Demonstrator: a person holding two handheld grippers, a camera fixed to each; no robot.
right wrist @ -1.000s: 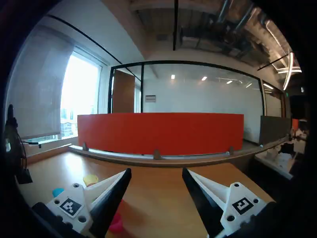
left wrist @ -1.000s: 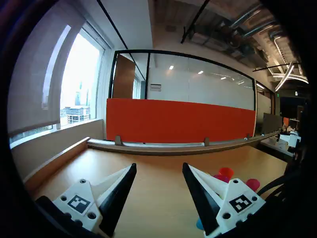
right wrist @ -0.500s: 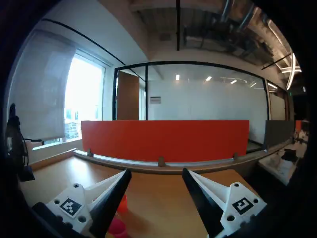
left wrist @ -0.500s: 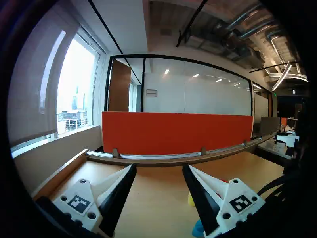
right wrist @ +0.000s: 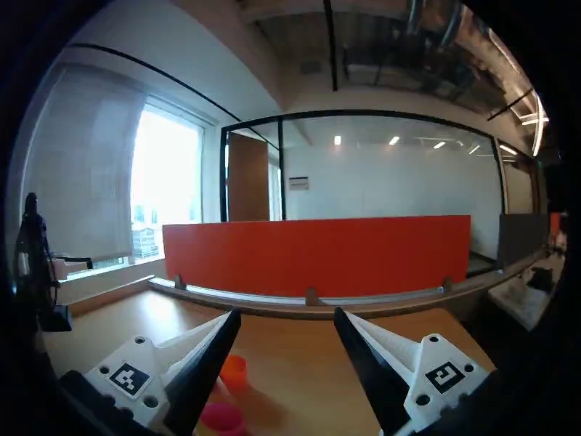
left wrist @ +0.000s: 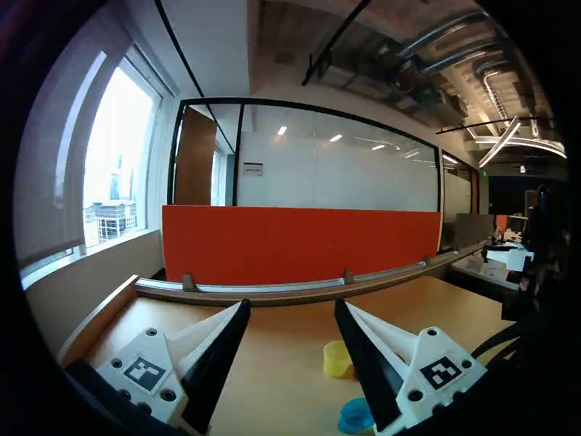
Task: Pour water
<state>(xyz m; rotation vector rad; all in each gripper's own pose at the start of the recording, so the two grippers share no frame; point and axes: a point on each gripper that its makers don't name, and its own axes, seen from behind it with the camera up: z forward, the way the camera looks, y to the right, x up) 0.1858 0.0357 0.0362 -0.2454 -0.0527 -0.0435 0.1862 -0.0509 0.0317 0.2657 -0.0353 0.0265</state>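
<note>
Start of pour, nothing grasped
Left tool (left wrist: 290, 303) and right tool (right wrist: 287, 312) spread wide, empty; yellow cup (left wrist: 335, 359), orange cup (right wrist: 233, 372) low in frame on bench (left wrist: 287, 381); grasp and pour left

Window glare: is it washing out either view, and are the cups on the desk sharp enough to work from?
Left gripper view: the window is bright, but the buildings outside read; the yellow cup and blue cup are sharp and evenly lit. Right gripper view: the window is mostly blown white; the orange cup and pink cup are clear.
</note>
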